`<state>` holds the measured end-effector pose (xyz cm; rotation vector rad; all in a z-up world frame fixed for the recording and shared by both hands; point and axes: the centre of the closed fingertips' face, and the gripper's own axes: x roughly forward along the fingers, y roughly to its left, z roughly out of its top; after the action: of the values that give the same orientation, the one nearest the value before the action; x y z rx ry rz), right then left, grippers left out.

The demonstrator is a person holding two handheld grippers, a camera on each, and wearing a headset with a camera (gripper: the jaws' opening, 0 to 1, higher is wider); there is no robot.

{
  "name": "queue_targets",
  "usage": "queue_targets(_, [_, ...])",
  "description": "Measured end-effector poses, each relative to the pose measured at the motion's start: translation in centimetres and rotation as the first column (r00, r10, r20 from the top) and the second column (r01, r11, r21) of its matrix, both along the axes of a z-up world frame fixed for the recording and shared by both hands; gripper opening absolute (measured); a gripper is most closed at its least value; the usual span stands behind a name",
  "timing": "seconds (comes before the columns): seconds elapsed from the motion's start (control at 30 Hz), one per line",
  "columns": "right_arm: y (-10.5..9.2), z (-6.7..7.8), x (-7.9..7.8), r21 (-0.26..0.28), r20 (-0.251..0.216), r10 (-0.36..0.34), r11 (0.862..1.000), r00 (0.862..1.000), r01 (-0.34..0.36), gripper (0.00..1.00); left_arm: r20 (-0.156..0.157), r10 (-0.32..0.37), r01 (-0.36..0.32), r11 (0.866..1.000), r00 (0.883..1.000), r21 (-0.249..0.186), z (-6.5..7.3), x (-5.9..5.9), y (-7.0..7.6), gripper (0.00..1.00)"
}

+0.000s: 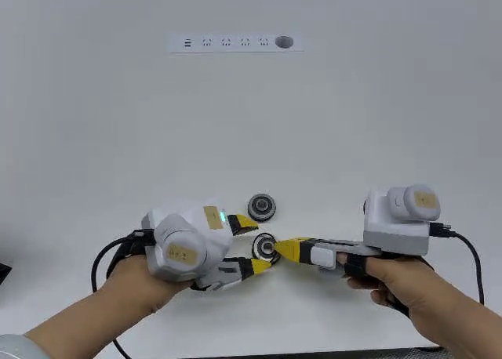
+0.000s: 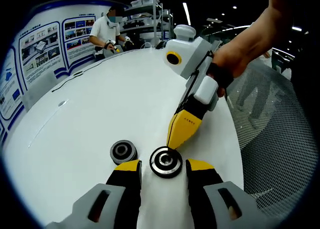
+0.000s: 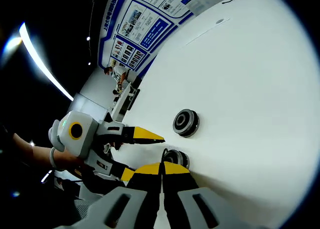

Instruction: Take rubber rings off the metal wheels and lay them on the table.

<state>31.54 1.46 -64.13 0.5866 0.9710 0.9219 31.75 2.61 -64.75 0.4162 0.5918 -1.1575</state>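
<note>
White table (image 1: 329,139). Two metal wheels near its front edge.

Near wheel (image 1: 265,247) lies flat with its black rubber ring on. It sits between the jaws of the left tool (image 1: 259,245), which are wide, one each side of the wheel. In the left gripper view the wheel (image 2: 166,161) has a small gap to the jaw at 9 o'clock and is just beside the jaw at 3 o'clock; left tool (image 2: 164,165) looks apart from it.

Right tool (image 1: 281,249) comes in from 3 o'clock in the head view, jaws narrow and pressed together, tip at the wheel's rim. In the right gripper view the right tool (image 3: 162,165) tip meets the wheel (image 3: 176,158) at the rim. It may be nipping the ring's edge; too small to tell. Left tool (image 3: 145,154) shows at 9 o'clock there. Right tool (image 2: 175,139) enters the left gripper view from 1 o'clock.

Second wheel (image 1: 261,207), ring also on, lies flat at 12 o'clock of the first and apart from both tools. It is also seen at (image 2: 123,151) and (image 3: 186,122).

Power strip (image 1: 235,42) lies at the far side of the table, 12 o'clock, well apart.

A hand (image 1: 145,284) holds the left tool, and a hand (image 1: 400,281) holds the right.
</note>
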Motion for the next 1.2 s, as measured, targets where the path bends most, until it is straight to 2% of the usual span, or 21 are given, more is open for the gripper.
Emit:
queue_targets(0.1, [0.1,0.4,0.0,0.013,0.002,-0.002,1.0,1.0,0.002,0.02,0.002,0.009,-0.009,1.0,1.0,0.002,-0.1,0.1,0.2,0.4])
queue_targets(0.43, [-0.8,1.7,0.4,0.045,0.014,-0.043,0.998,0.999,0.042,0.02,-0.002,0.023,-0.023,1.0,1.0,0.008,-0.3,0.0,0.6,0.42])
queue_targets(0.87, [-3.6,2.1,1.7,0.044,0.025,-0.125,0.991,0.992,0.124,0.02,-0.002,0.038,-0.038,0.999,0.999,0.008,-0.2,0.0,1.0,0.43])
queue_targets(1.03, [-5.0,1.7,2.4,0.026,0.025,-0.165,0.986,0.986,0.164,0.02,-0.008,0.047,-0.047,0.999,0.999,-0.005,0.0,0.0,1.0,0.42])
queue_targets(1.2, [-5.6,1.5,2.7,0.019,0.016,-0.2,0.98,0.98,0.2,0.02,-0.008,0.05,-0.05,0.999,0.999,0.003,-0.1,0.0,1.1,0.42])
